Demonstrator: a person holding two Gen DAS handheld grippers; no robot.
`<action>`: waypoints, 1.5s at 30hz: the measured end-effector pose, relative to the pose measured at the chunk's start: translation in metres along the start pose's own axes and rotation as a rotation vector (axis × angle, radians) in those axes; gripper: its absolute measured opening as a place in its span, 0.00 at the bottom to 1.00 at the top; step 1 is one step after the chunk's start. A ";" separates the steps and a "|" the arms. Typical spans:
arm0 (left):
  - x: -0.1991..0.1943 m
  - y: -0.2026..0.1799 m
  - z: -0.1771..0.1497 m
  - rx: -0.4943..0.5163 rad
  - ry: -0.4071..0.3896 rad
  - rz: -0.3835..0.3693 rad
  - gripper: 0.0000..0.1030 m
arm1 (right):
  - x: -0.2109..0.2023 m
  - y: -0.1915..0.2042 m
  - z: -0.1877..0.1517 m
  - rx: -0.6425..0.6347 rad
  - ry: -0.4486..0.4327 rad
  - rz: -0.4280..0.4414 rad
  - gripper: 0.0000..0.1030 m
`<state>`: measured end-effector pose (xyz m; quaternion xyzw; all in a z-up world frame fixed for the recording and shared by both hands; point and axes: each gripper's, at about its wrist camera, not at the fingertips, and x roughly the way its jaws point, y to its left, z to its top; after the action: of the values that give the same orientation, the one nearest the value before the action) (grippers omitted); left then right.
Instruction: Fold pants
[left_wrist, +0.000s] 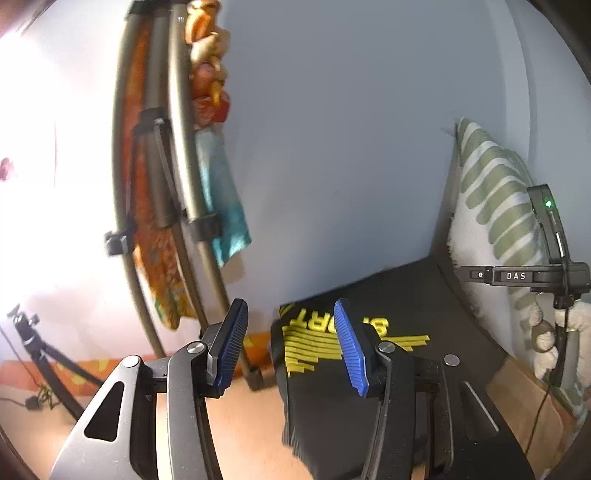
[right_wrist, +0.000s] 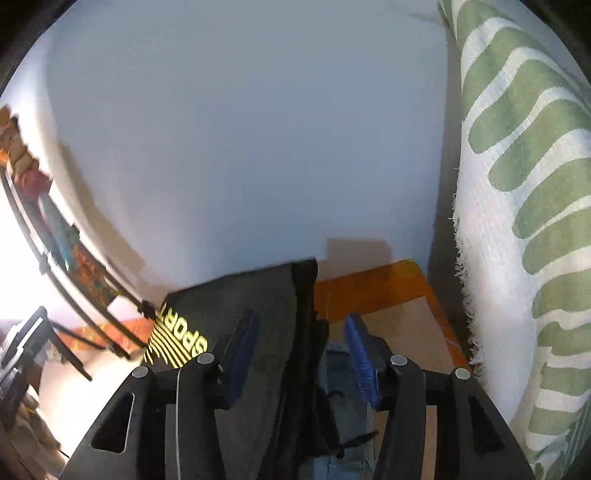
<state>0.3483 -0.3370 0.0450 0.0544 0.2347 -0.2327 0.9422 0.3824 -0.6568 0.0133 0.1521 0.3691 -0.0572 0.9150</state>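
the black pants (left_wrist: 332, 387), printed with yellow "sport" lettering and stripes, were the landmark for everything else. they lay on a pale wooden surface (left_wrist: 240, 424) close to a grey wall, already doubled into a compact dark slab, which suggested the fold was well along and the garment was being squared or readied for a last fold. a bit of blue denim (right_wrist: 340, 373) showed just beside the pants' thick edge in the right wrist view; whether it lay under them could not be told.

to the right of the pants stood a green and white striped cushion (right_wrist: 517, 221), apart from them. to their left, beyond the surface, a metal rack (left_wrist: 177, 184) carried orange and teal cloths, well clear of the work.

the left gripper (left_wrist: 291, 347) hovered over the left edge of the pants with its blue pads spread wide and nothing between them; one pad sat above the printed panel, the other out past the edge, probably lined up to take that edge. contact with the cloth could not be confirmed.

the right gripper (right_wrist: 301, 354) was also wide open, straddling the pants' bunched right edge, gripping nothing yet. it appeared poised to close on that edge.
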 end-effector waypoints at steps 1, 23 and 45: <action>-0.008 0.004 -0.003 -0.002 0.004 0.002 0.46 | -0.002 0.001 -0.004 -0.004 0.002 0.009 0.51; -0.175 0.011 -0.058 -0.122 0.025 -0.163 0.68 | -0.185 0.056 -0.121 -0.095 -0.145 -0.012 0.79; -0.304 0.012 -0.143 -0.148 0.028 -0.025 0.81 | -0.290 0.135 -0.242 -0.189 -0.293 -0.128 1.00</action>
<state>0.0570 -0.1711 0.0608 -0.0153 0.2651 -0.2255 0.9374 0.0432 -0.4533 0.0809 0.0319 0.2446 -0.1019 0.9637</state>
